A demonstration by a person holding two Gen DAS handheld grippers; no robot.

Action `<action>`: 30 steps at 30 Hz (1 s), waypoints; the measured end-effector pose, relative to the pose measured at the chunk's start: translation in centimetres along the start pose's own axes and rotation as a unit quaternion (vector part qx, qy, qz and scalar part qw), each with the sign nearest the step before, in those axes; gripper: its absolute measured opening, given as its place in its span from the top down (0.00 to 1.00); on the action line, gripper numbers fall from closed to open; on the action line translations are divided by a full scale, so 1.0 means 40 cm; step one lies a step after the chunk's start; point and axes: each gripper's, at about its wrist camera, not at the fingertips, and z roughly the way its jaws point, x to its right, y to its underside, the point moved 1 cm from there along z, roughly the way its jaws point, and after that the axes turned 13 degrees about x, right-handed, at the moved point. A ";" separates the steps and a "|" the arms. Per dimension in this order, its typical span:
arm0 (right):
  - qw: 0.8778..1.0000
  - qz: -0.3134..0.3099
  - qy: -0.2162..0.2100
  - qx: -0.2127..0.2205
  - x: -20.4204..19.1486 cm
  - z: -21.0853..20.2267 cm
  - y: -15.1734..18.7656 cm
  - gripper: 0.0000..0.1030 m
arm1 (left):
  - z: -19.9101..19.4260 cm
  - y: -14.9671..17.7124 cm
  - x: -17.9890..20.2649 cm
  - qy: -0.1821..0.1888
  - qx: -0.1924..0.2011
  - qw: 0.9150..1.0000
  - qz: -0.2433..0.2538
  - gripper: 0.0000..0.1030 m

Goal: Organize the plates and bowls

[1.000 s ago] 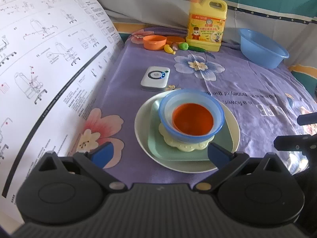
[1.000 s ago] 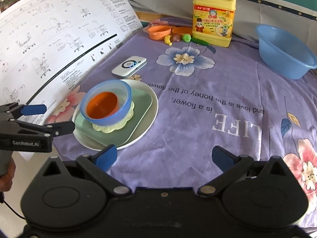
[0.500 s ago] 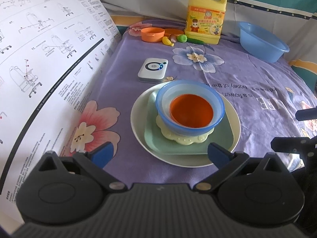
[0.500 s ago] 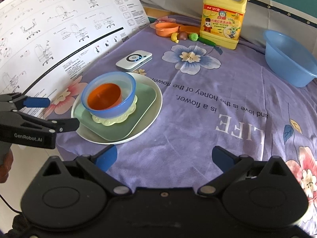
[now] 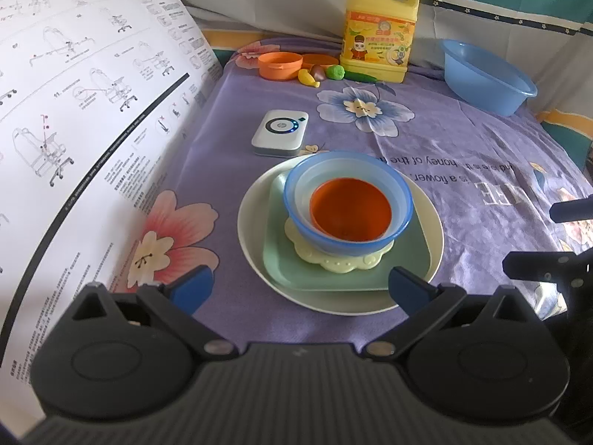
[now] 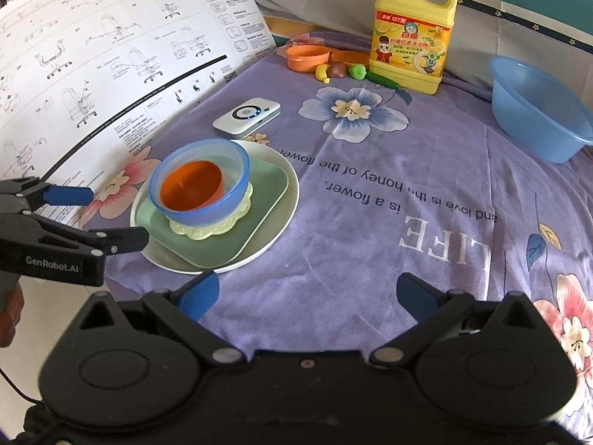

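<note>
Sitting dead ahead of the left gripper (image 5: 300,289), fingers spread and empty: orange plastic bowl (image 5: 350,210) nested in the plate stack. Right gripper (image 6: 307,294), likewise spread, lies farther off.

Your left gripper (image 6: 107,218): black body, blue fingertip pads (image 6: 66,195), silver screws, white "GenRobot.AI" lettering, thin black cable lower left.

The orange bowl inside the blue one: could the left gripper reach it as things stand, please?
Probably yes. The left gripper is open, facing the stack, and the orange bowl lies uncovered on top inside the blue bowl, with nothing between. The blue rim surrounds it, so approach from above.
</note>
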 end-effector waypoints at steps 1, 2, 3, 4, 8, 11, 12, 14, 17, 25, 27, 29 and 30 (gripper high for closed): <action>1.000 0.000 0.001 0.001 0.000 -0.001 0.000 0.00 | -0.001 -0.001 -0.001 0.000 0.000 1.000 -0.001 0.00; 1.000 0.000 0.001 0.001 0.001 -0.001 -0.001 0.00 | -0.001 -0.001 -0.001 0.000 0.001 1.000 -0.002 0.00; 1.000 0.001 0.002 0.001 0.002 -0.001 -0.001 0.00 | -0.001 -0.002 0.000 0.000 0.001 1.000 -0.002 0.00; 1.000 0.002 0.003 0.001 0.002 0.000 -0.002 0.00 | -0.002 -0.001 0.000 0.000 0.002 1.000 -0.002 0.00; 1.000 0.003 0.004 0.003 0.004 -0.001 -0.002 0.00 | -0.002 0.000 0.000 0.000 0.002 1.000 -0.001 0.00; 1.000 0.002 0.004 0.003 0.004 -0.001 -0.002 0.00 | -0.001 0.001 0.002 -0.001 0.001 1.000 0.001 0.00; 1.000 0.002 0.003 0.003 0.004 -0.001 -0.002 0.00 | -0.001 0.001 0.001 -0.001 0.000 1.000 0.002 0.00; 1.000 0.002 0.003 0.003 0.004 -0.001 -0.002 0.00 | -0.001 0.000 0.001 0.000 0.001 1.000 0.002 0.00; 1.000 0.002 0.003 0.002 0.003 -0.001 -0.002 0.00 | -0.001 0.001 0.001 0.003 -0.001 1.000 0.000 0.00; 1.000 0.002 0.004 0.004 0.000 -0.001 0.002 0.00 | 0.002 0.005 0.006 0.010 -0.002 1.000 0.007 0.00; 1.000 0.000 0.004 0.005 -0.001 -0.002 0.003 0.00 | 0.002 0.006 0.008 0.006 -0.002 1.000 0.008 0.00; 1.000 -0.003 0.002 0.005 -0.002 -0.004 0.004 0.00 | 0.000 0.006 0.004 0.006 -0.002 1.000 0.009 0.00; 1.000 -0.003 0.002 0.006 -0.003 -0.005 0.004 0.00 | 0.000 0.006 0.005 0.006 -0.002 1.000 0.009 0.00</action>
